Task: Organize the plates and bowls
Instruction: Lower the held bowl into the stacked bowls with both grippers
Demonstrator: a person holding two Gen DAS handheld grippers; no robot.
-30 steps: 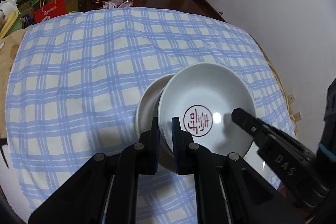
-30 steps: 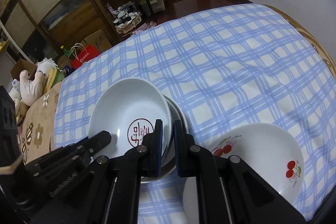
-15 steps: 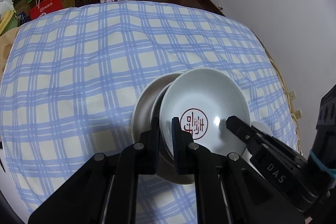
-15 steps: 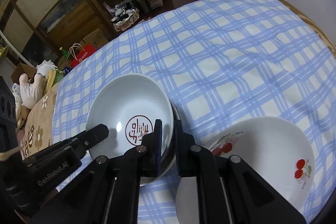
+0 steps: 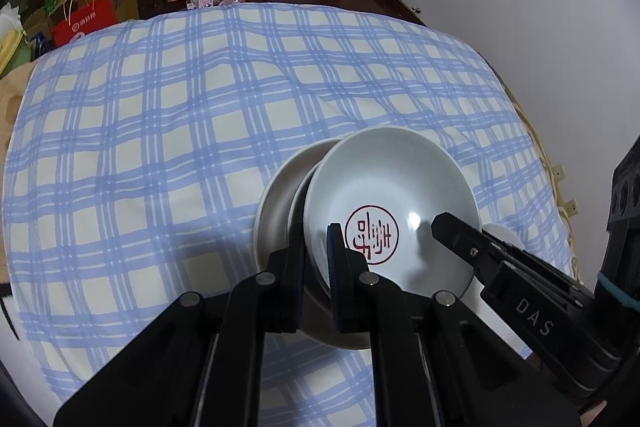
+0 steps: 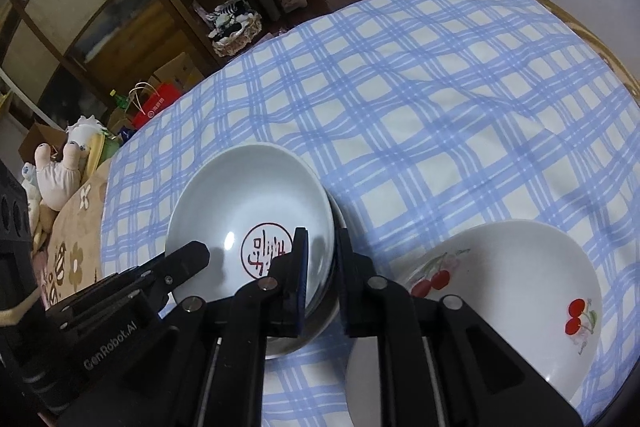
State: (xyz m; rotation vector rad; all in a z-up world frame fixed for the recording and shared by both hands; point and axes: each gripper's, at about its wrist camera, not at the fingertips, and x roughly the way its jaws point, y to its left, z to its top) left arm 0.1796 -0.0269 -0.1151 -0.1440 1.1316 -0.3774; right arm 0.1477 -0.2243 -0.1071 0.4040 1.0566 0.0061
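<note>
A white bowl with a red seal mark [image 5: 392, 195] [image 6: 248, 199] sits tilted on top of a stack of plates [image 5: 276, 203] on the blue checked cloth. My left gripper [image 5: 316, 243] is shut on the near left rim of the bowl. My right gripper [image 6: 322, 247] is shut on its right rim, and its finger shows in the left wrist view [image 5: 456, 231]. A white bowl with cherries [image 6: 508, 291] stands to the right of the stack, close to the right gripper.
The table with the blue checked cloth [image 5: 180, 115] stretches away behind the stack. A wall is on the right. Shelves, a red bag [image 5: 80, 23], boxes and a basket stand on the floor beyond the far edge. Soft toys [image 6: 60, 167] lie at the left.
Both grippers have stayed shut on the seal bowl; the bowl and stack look slightly farther and lower in view, and the bowl sits a little lower over the plates.
</note>
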